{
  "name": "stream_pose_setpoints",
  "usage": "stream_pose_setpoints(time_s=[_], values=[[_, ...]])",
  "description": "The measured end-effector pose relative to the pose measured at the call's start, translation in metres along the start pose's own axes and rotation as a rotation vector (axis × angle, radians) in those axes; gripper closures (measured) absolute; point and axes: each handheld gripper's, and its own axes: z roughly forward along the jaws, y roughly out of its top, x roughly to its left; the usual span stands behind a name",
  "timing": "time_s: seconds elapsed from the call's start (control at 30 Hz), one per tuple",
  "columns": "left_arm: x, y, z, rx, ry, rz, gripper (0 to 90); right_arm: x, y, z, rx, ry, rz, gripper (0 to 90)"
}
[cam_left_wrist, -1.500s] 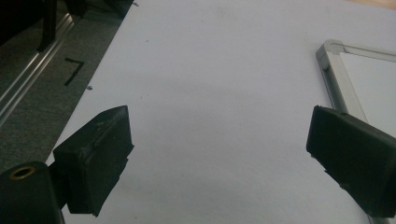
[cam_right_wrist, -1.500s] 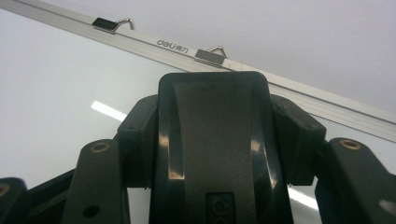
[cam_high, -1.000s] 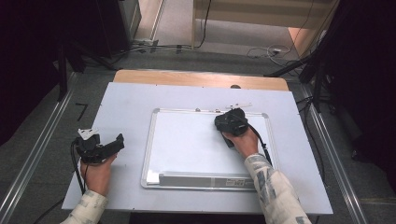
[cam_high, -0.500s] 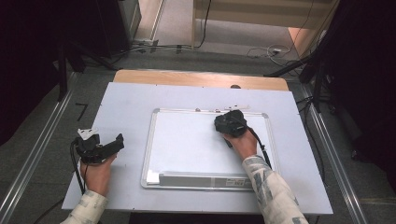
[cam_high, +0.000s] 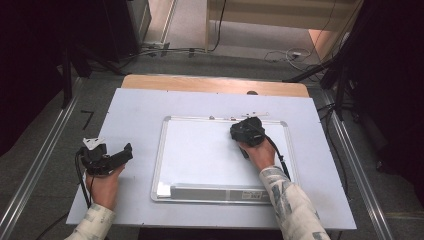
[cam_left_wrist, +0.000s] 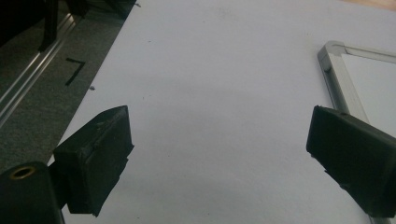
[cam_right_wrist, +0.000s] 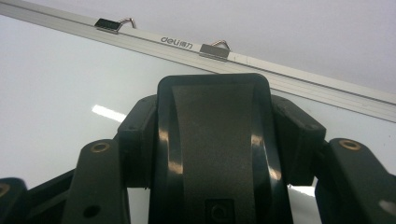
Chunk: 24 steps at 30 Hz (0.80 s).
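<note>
High view: right gripper (cam_high: 246, 131) barely shifted since a second ago, jaws clamped on a black eraser (cam_right_wrist: 215, 144) pressed on the whiteboard (cam_high: 200, 150) near its far edge; wiping looks just begun. Left gripper (cam_high: 107, 159) unchanged, jaws open, idle on the surface (cam_high: 140, 107).

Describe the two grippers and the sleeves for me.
Both grippers are black. The left gripper has blocky matte jaws, a grey three-cornered plate on top and a trailing black cable. The right gripper also trails a black cable. Sleeves are pale with a mottled grey pattern.
</note>
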Motion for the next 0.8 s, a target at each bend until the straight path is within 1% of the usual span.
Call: stream_pose_setpoints(time_s=[0.2,0.4,0.47,0.6,0.63,0.7,0.77,0.8], values=[[0.0001,-0.0001,-0.0006,-0.001,-0.001,0.001,7.3,-0.0008,0.0,-0.0013,0.009,0.002,0.001,38.4],[0.0,-0.0001,-0.001,-0.001,-0.001,0.002,7.3,-0.0021,0.0006,-0.0028,0.022,0.009,0.012,38.5],[-0.0002,-0.0001,-0.0009,-0.002,-0.001,0.001,7.3,-0.0033,0.0008,-0.0032,0.025,0.013,0.023,38.5],[0.0,0.0001,-0.0011,-0.003,-0.002,-0.001,7.3,-0.0035,0.0007,-0.0034,0.025,0.015,0.023,38.6],[0.0001,0.0001,-0.001,-0.002,-0.002,0.0,7.3,-0.0037,0.0007,-0.0037,0.024,0.016,0.024,38.7],[0.0002,0.0,-0.0006,-0.003,0.0,-0.002,7.3,-0.0027,0.0002,-0.0045,0.011,0.009,0.01,38.9],[0.0005,0.0,-0.0009,-0.003,-0.001,-0.001,7.3,-0.0025,0.0001,-0.005,0.008,0.008,0.01,38.9],[0.0006,0.0001,-0.0013,-0.002,-0.001,-0.001,7.3,-0.0025,-0.0001,-0.0056,-0.003,0.01,0.012,39.0]])
